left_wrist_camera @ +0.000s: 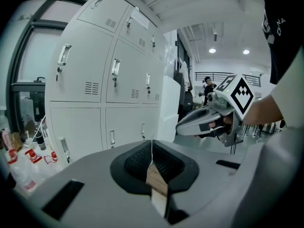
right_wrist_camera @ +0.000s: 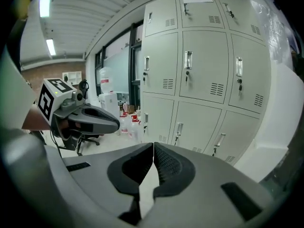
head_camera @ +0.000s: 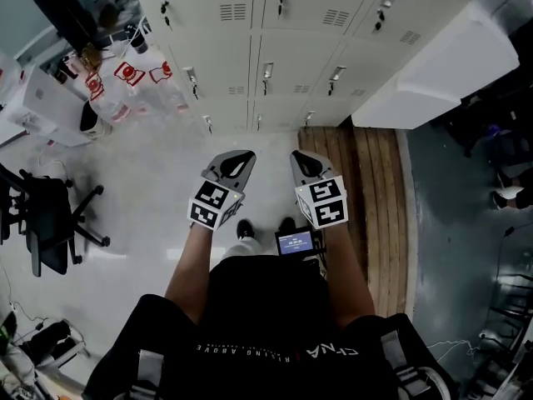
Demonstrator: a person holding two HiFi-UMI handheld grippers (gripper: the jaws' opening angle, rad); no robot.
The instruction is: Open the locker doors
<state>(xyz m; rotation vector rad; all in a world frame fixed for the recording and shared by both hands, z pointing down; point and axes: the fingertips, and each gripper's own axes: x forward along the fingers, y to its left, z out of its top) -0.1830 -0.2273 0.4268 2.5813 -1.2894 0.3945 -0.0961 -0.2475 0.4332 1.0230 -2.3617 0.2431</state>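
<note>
Not started: left gripper [head_camera: 240, 162] and right gripper [head_camera: 305, 162] both closed, empty; lockers [head_camera: 283, 48] ahead of them, not touched, every visible door shut, all left to open

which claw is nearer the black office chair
Left. The left claw is on the side of the office chair; the right claw is farther off, beside the wooden planks.

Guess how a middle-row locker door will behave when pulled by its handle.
Locker door looks like painted sheet metal with vents, so probably light and stiff. Its handle is small and shiny, perhaps slippery to grip. A key sits below it, so the door may be locked.
</note>
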